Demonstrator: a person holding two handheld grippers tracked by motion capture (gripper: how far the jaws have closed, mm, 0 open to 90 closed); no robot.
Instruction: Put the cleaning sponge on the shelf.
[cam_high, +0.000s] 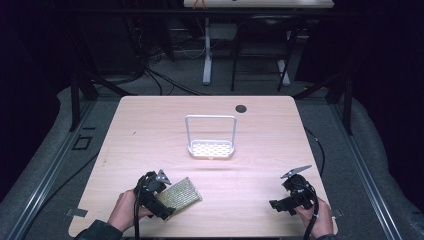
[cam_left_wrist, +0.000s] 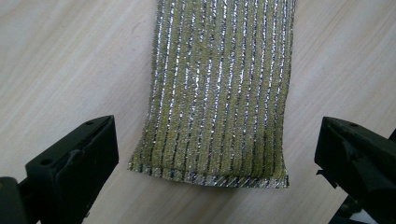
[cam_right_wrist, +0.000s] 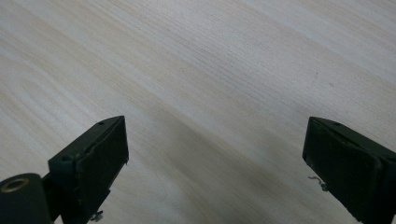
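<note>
Count on table (cam_high: 150, 125): one scouring pad (cam_high: 181, 193), yellow-green with silver stripes; one white wire rack (cam_high: 210, 137); two grippers. Left gripper (cam_left_wrist: 215, 154) has its fingers (cam_left_wrist: 74, 163) spread wide, holding nothing; the pad lies flat between them, near end level with the tips, touching neither. Right gripper (cam_right_wrist: 215, 154) fingers equally wide, over bare wood. Rack stands well beyond both.
</note>
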